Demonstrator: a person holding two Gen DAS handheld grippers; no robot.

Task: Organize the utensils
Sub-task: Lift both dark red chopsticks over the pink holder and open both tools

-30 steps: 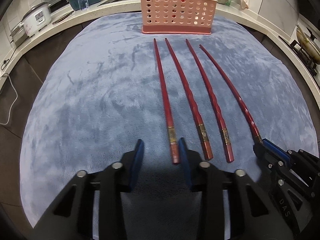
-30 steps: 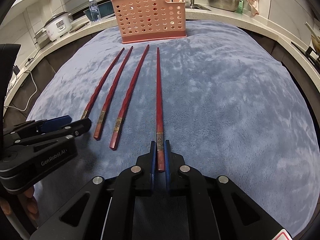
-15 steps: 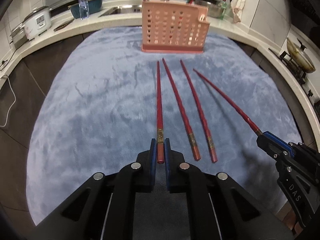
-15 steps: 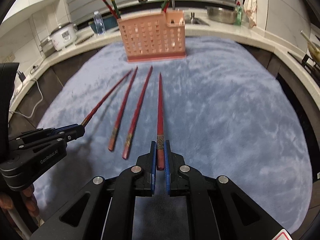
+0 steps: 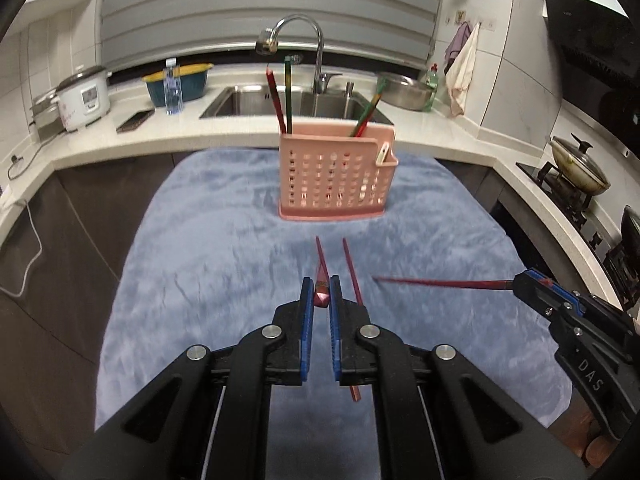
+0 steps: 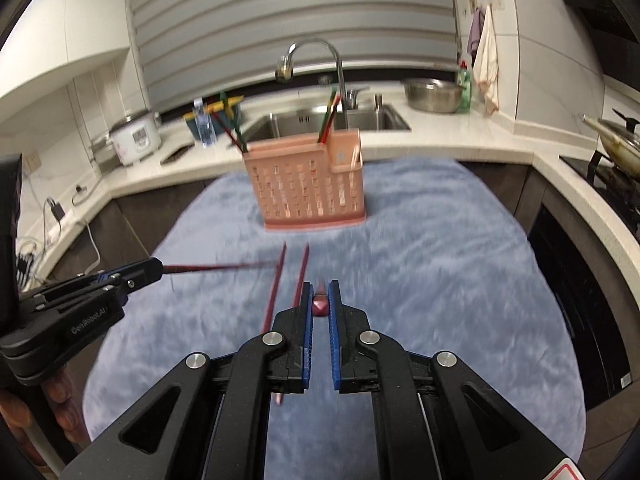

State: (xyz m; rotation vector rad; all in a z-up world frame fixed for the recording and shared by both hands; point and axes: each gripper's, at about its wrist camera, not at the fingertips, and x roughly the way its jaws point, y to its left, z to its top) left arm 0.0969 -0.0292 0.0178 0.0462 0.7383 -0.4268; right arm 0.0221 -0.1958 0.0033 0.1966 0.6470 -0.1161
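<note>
The left gripper (image 5: 321, 294) has its blue-padded jaws pinched on the butt end of a dark red lacquered chopstick (image 5: 321, 276), whose thin tip slants down and forward off the cloth. The right gripper (image 6: 320, 300) is clamped the same way on a second dark red chopstick (image 6: 320, 305), seen almost end-on here; in the left wrist view that stick runs level and sideways from the gripper's tips. Both held sticks hang in the air above the near half of the blue-grey plush cloth (image 5: 208, 248).

Two more dark red chopsticks (image 6: 276, 288) lie flat on the cloth, side by side, just under and a little ahead of the grippers; how many show in the left wrist view is hard to tell, since its fingers cover part of them.

Towards the far edge of the cloth stands the pink perforated plastic utensil holder (image 5: 335, 178), upright, with red and green sticks (image 5: 281, 96) leaning out of its top. Between the grippers and the holder the cloth is bare, and it is bare to both side edges too.

Beyond the far edge runs a pale stone counter (image 5: 160, 136) with a steel sink (image 5: 256, 100), a curved chrome tap (image 5: 304, 36), a white rice cooker (image 5: 82, 98) at the left and a steel bowl (image 5: 406, 90) at the right. Dark cabinet fronts drop away on either side of the cloth.
</note>
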